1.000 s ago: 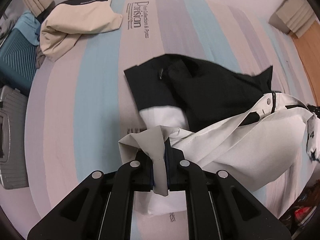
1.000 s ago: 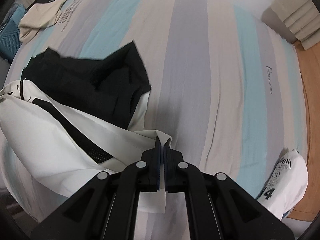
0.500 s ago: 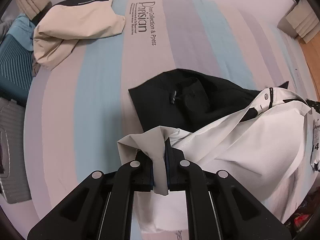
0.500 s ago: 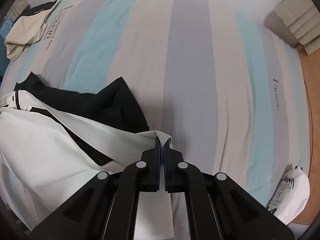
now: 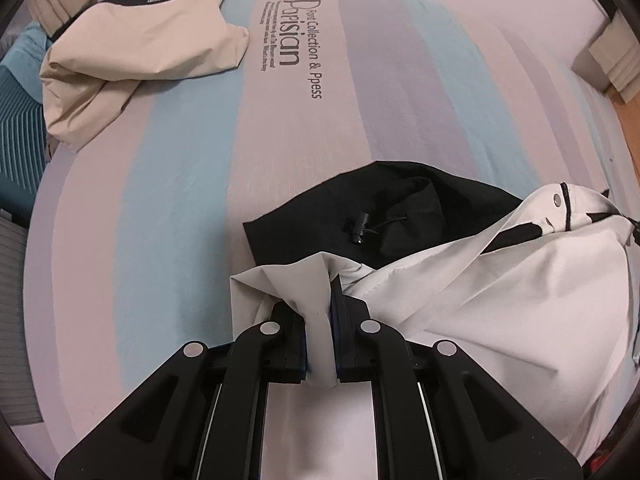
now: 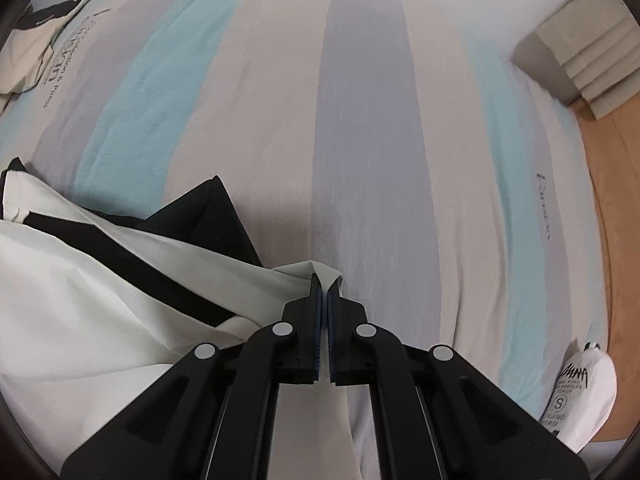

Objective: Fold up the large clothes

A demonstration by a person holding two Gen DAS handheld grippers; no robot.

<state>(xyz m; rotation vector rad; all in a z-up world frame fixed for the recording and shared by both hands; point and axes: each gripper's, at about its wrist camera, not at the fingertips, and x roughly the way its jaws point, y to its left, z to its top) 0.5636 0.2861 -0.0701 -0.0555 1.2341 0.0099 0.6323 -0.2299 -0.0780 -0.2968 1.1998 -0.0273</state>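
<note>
Jacket, white and black, hangs over the bed, each gripper clenched on a corner; keeping both level should lay it flat.

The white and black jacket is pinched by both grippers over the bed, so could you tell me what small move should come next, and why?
Probably lower both corners onto the striped sheet. The left gripper and right gripper each pinch a white edge of the jacket, whose black part already rests there.
</note>
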